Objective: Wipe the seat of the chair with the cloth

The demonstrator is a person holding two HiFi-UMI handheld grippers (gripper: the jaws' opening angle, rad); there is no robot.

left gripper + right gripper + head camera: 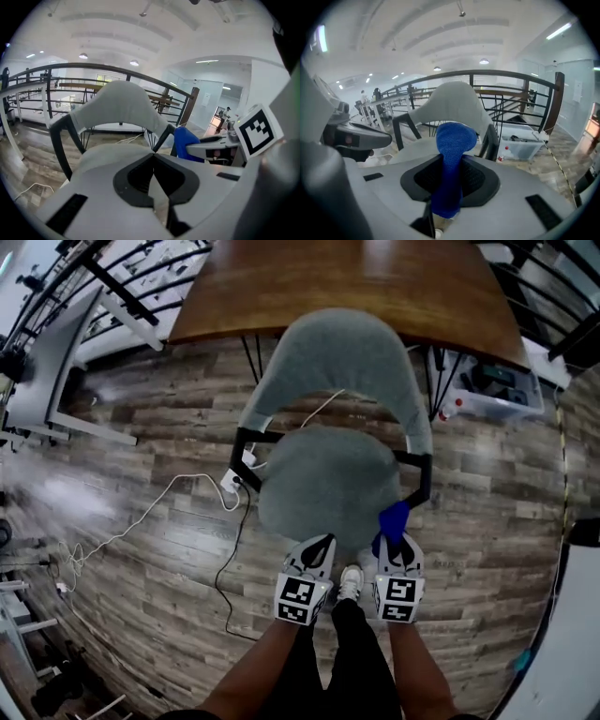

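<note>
- Cloth (394, 519): it is blue, and the right gripper (396, 542) has it pinched tight between its two jaws.
- A soft blue lump of it sticks out past the jaw tips, and a short end hangs out behind them.
- The lump is at the front right corner of the seat (323, 484). I cannot tell if it touches the seat.
- The left gripper (323, 542) has its jaws pressed together with nothing in them.
- Its tips are at the front edge of the seat, just beside the right gripper.
- The chair (328, 362) has a grey seat, a curved grey back and black bars at the sides.
- The seat is bare on top.
- The chair's back is at the edge of a brown wooden table (356, 277).
- The person stands at the front of the chair, and one white shoe (350, 582) shows between the two grippers.
- A white cable (150, 507) and a black cable (230, 559) lie on the wood floor (141, 427) to the left of the chair.
- A clear plastic box (497, 390) sits on the floor under the right end of the table.
</note>
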